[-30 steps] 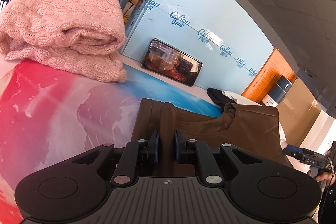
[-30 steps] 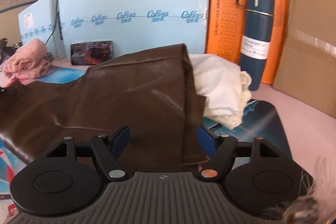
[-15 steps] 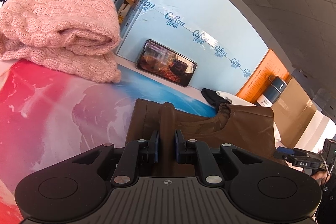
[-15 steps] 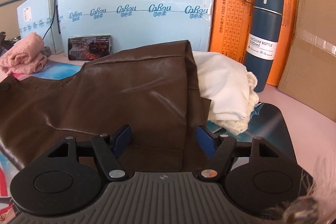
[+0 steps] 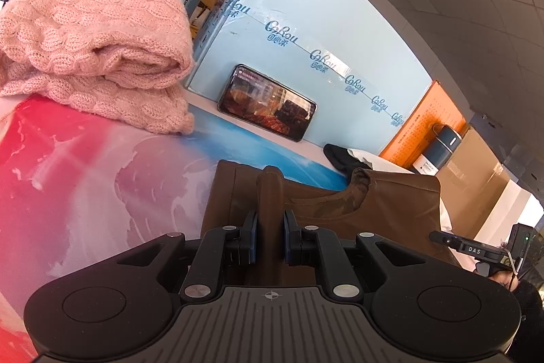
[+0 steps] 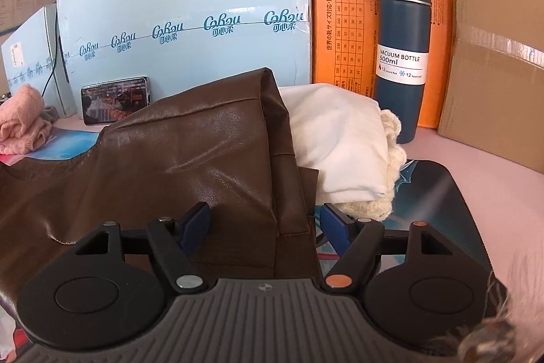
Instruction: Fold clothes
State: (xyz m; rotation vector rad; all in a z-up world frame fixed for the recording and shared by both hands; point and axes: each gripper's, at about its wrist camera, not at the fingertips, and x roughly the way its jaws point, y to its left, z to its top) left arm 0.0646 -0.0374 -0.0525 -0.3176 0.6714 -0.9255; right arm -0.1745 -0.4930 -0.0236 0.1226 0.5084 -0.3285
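Legibly, the pale blue boards (image 6: 190, 33) standing along the worktop's far edge repeat the brand "Cobou" with Chinese characters beneath; the navy flask (image 6: 403, 50) before the orange size chart (image 6: 343, 5) is labelled "VACUUM BOTTLE 500ml", with "12 hours" printed twice below. A phone (image 5: 267, 102) leans against 1 blue board, its screen lit.

Left claw (image 5: 270, 237): jaws nearly closed, pinching a raised ridge of the brown leather-look garment (image 5: 326, 203), which lies across the middle of the worktop on a printed mat (image 5: 85, 179) that runs red to blue. Right claw (image 6: 265, 220): jaws wide apart, straddling the garment's folded hem (image 6: 289, 227) without gripping it.

A folded pink knit sweater (image 5: 91, 53) sits toward the far left corner, well apart from the garment; red mat lies bare between them. Folded white clothes (image 6: 340, 138) touch the garment's right side. Bare pink worktop (image 6: 503, 189) runs toward a cardboard box (image 6: 493, 56) at the far right.
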